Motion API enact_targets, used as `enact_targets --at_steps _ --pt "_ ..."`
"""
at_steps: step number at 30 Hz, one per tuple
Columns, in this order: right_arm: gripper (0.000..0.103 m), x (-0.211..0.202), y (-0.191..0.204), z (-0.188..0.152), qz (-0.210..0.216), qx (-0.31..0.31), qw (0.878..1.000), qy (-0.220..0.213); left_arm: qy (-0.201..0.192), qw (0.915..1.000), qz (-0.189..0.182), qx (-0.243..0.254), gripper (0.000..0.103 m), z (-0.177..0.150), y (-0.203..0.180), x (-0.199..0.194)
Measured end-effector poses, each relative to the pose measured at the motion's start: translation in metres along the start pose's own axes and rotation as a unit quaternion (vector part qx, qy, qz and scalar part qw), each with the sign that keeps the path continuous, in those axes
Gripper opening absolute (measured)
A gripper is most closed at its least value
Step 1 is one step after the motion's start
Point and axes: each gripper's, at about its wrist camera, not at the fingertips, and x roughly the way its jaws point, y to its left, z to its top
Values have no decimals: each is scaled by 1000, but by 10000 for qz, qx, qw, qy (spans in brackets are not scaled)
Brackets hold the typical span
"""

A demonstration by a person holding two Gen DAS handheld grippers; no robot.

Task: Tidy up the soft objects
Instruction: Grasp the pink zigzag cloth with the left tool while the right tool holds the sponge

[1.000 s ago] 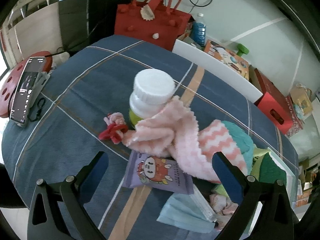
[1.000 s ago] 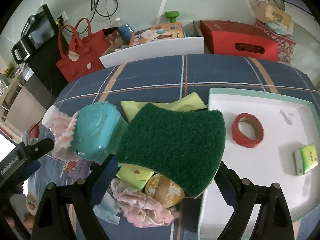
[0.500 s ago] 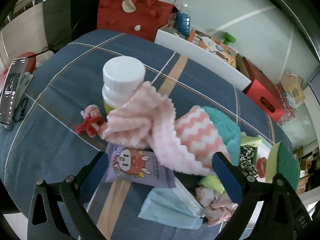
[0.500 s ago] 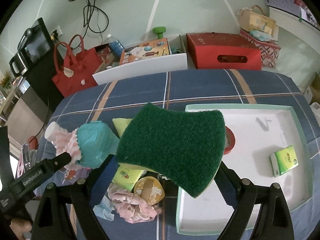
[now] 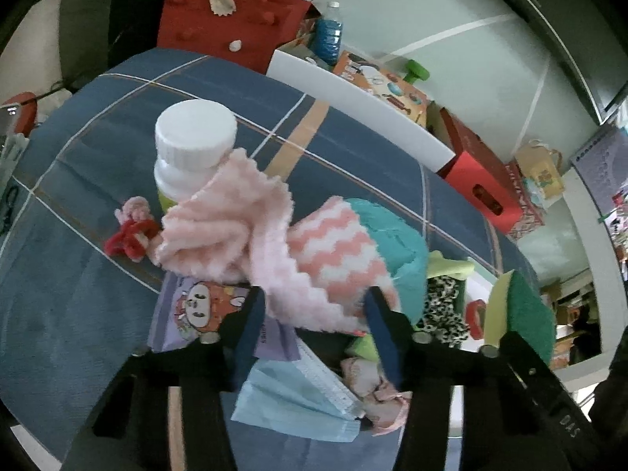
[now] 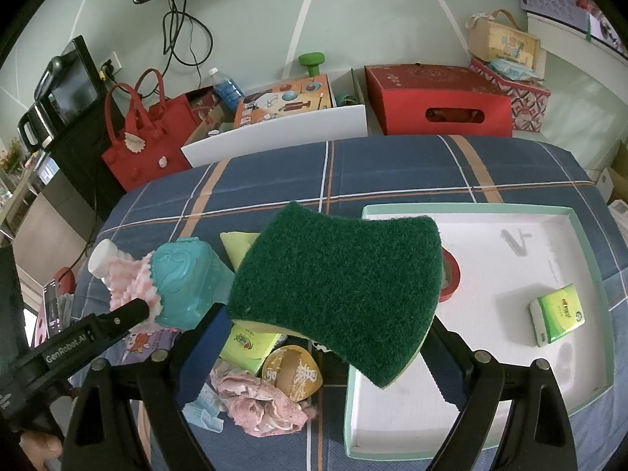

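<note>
1. While the right gripper (image 6: 325, 337) holds the green sponge (image 6: 337, 286) clamped between its jaws and lifted off the pile, the left gripper (image 5: 314, 314) has just been closing its jaws around the lower edge of the pink cloth (image 5: 274, 251).
2. That cloth lies draped over a white-capped bottle (image 5: 192, 145) and a teal container (image 5: 396, 239), on the blue plaid table (image 5: 78, 274). It sits between the left jaws, but I cannot tell whether the pads already press it.
3. Step in hand, as I judge it: two soft items are being gathered at once, the sponge already picked and the cloth being seized.
4. In the right wrist view the sponge hangs over the near-left corner of the white tray (image 6: 581, 212), which already holds a red tape roll (image 6: 451, 274) and a green tissue pack (image 6: 557, 314).
5. Next, the left jaws likely need to finish closing on the cloth, then lift it slowly, since it wraps the bottle and could tip it.
6. Placing the sponge probably calls for lowering it into bare tray floor, away from the roll, before the jaws part.
7. A blue mask (image 5: 290, 404) and crumpled pink fabric (image 6: 259, 404) remain in the pile.
</note>
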Motion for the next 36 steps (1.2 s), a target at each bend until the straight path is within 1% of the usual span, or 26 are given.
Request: enact_targets --at_steps 8,10,12,19,22,27,31,36 --pt "94 -1 0 0 1 -1 10000 -13 -17 9996 -255 -117 26 0 3 -2" --pt "94 -1 0 0 0 3 10000 -15 -44 9995 -262 -144 18 0 4 -4" --pt "94 -1 0 0 -4 5 10000 -16 -74 9996 -227 -175 14 1 6 -6" --pt "94 -1 0 0 3 -4 10000 8 -254 9992 39 -308 11 3 15 -11" --pt "94 0 1 0 -7 -1 10000 15 -442 9983 289 -232 11 4 15 -16" --pt "94 0 1 -1 -12 -11 10000 14 -601 9969 465 -191 10 6 16 -18" --pt "94 -2 -1 -1 -27 -3 10000 -21 -870 9940 662 -35 10 7 12 -27" --pt "94 -6 -3 -1 -46 16 10000 -74 -1046 9897 960 160 9 9 6 -32"
